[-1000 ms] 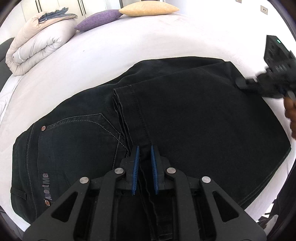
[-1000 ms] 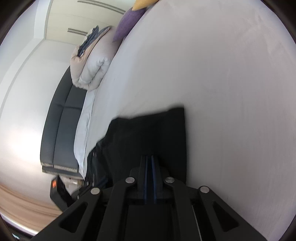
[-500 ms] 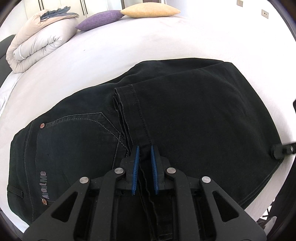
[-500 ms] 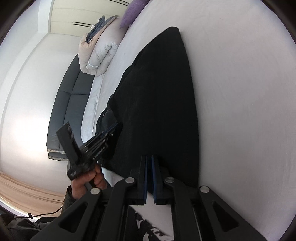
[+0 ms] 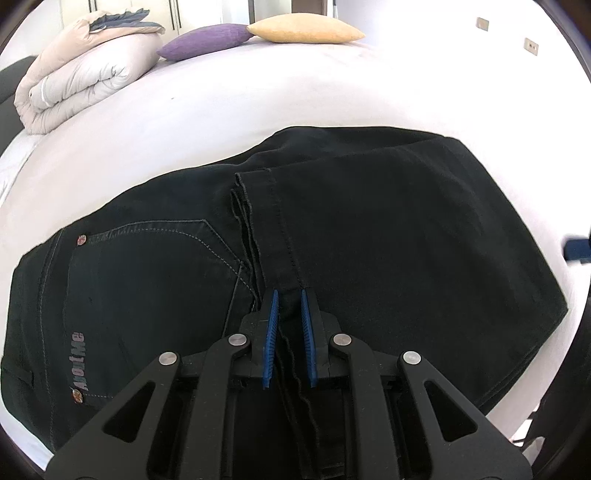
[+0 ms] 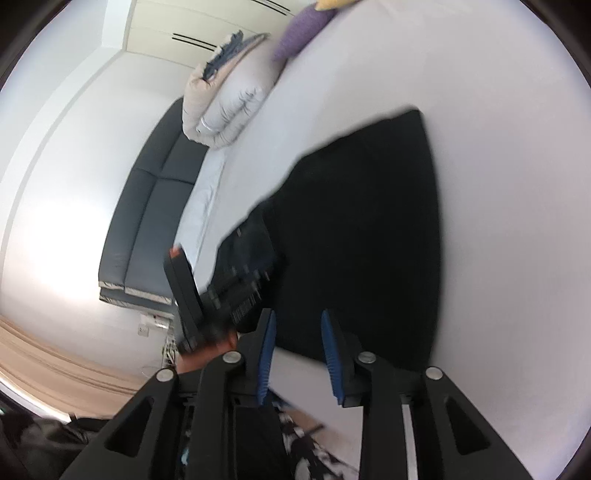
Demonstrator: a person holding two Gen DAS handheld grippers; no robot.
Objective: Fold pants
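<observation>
Left claw point(image 5: 287, 295) pinching pants point(image 5: 388, 236) hem; right claw point(image 6: 297, 317) opening, empty, above pants' near edge.

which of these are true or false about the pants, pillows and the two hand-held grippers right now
1. The left hand-held gripper is shut on the hem of the black pants. True.
2. The right hand-held gripper clamps the pants. False: its jaws are opening, with nothing between them.
3. The pants lie on a white bed. True.
4. The purple pillow lies on the pants. False: it sits far off, beside the yellow pillow.
5. A folded duvet sits on the bed. True.
</observation>
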